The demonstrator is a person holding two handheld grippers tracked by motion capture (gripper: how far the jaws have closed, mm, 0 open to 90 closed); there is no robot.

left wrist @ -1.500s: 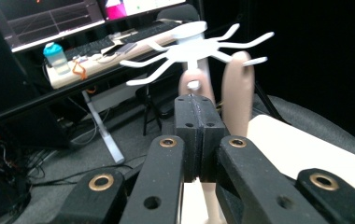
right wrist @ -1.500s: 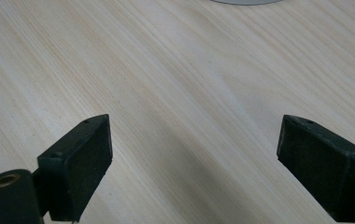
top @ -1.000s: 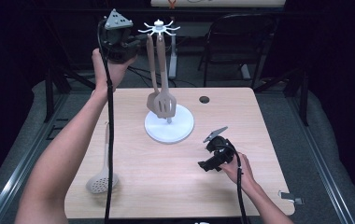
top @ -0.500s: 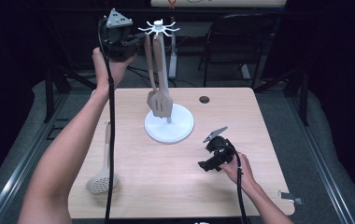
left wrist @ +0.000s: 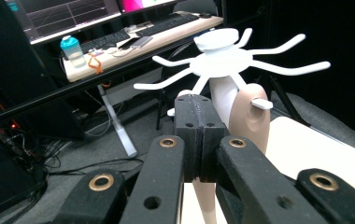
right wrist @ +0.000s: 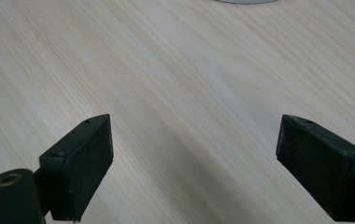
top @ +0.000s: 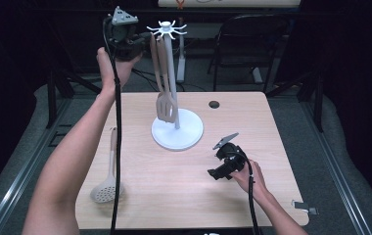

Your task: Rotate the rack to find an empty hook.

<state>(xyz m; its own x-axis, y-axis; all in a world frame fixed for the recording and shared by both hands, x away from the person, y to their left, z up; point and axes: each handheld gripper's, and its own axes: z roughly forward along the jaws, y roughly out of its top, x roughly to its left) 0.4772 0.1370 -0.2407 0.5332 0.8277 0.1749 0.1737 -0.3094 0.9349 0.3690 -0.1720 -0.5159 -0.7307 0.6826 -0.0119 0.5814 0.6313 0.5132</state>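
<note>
We find nothing moved since before. Left gripper [top: 134, 45], jaws pressed together and empty, beside the rack [top: 167, 30] where the spatula [top: 165, 105] hangs; right gripper [top: 219, 169] gapes wide.

Two hanging utensils [top: 165, 100], one rack [top: 176, 128], one skimmer [top: 108, 182] on table.

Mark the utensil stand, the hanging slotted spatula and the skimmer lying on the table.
utensil stand [top: 189, 139], high view, bare rim of its round white base
slotted spatula [top: 166, 108], high view, its slotted blade
skimmer [top: 106, 190], high view, its perforated bowl
</note>
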